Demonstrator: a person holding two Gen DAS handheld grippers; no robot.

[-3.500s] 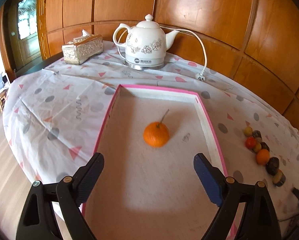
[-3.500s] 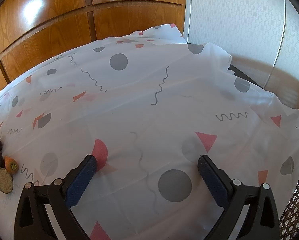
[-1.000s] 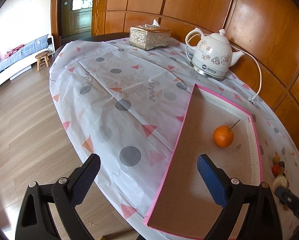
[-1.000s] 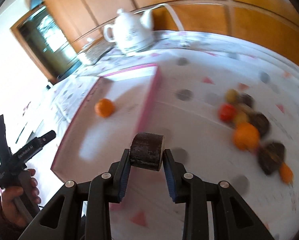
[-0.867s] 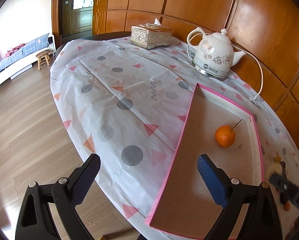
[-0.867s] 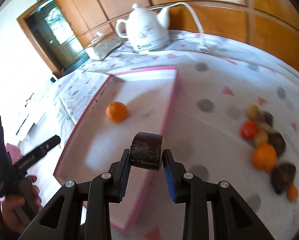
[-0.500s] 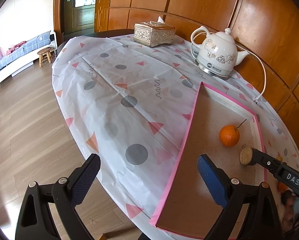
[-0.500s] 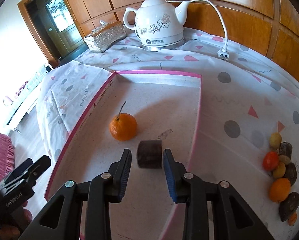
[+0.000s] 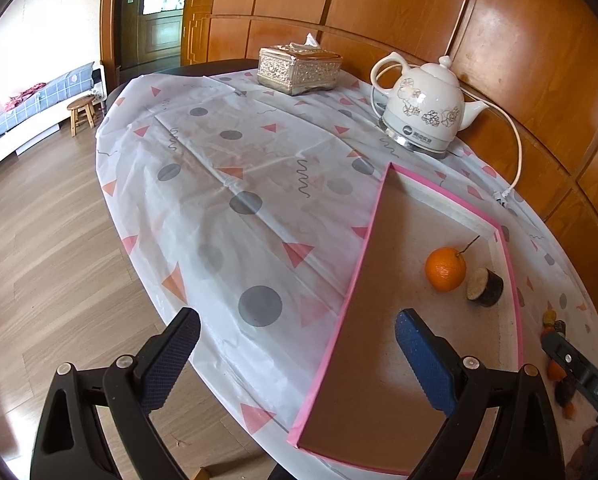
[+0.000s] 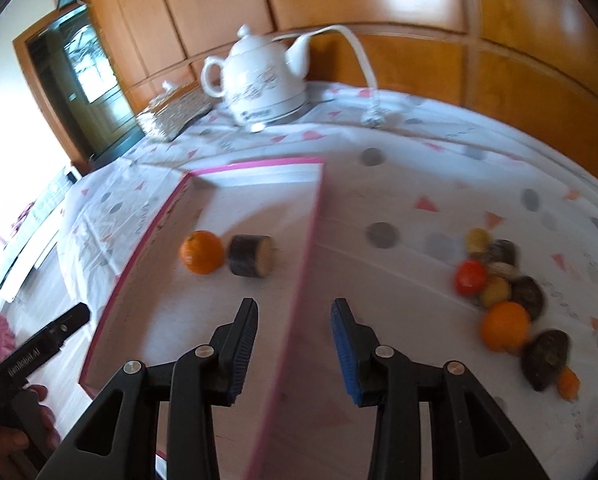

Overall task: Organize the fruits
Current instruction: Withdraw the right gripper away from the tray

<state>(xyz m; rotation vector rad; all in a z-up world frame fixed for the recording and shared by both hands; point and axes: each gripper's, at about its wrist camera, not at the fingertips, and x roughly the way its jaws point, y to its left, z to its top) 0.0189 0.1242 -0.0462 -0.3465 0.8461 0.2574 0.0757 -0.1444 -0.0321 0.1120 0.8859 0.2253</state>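
From the left wrist, the left gripper [image 9: 295,360] is spread wide and holds nothing; the orange [image 9: 445,269] and a dark round piece [image 9: 485,287] lie side by side in the pink tray [image 9: 353,280]; a white kettle [image 9: 425,114] stands behind.

From the right wrist, the right gripper [image 10: 294,346] has just been opening, with nothing between its jaws; a pile of fruits [image 10: 507,300] waits on the cloth [image 10: 419,184]; the tray's pink wall stands between.

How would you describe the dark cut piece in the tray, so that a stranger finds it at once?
Find the shallow pink-rimmed rectangular tray before the white ceramic kettle. Only two things lie inside: a round orange and, beside it, a short dark cylinder. It alone has a flat pale cut face.
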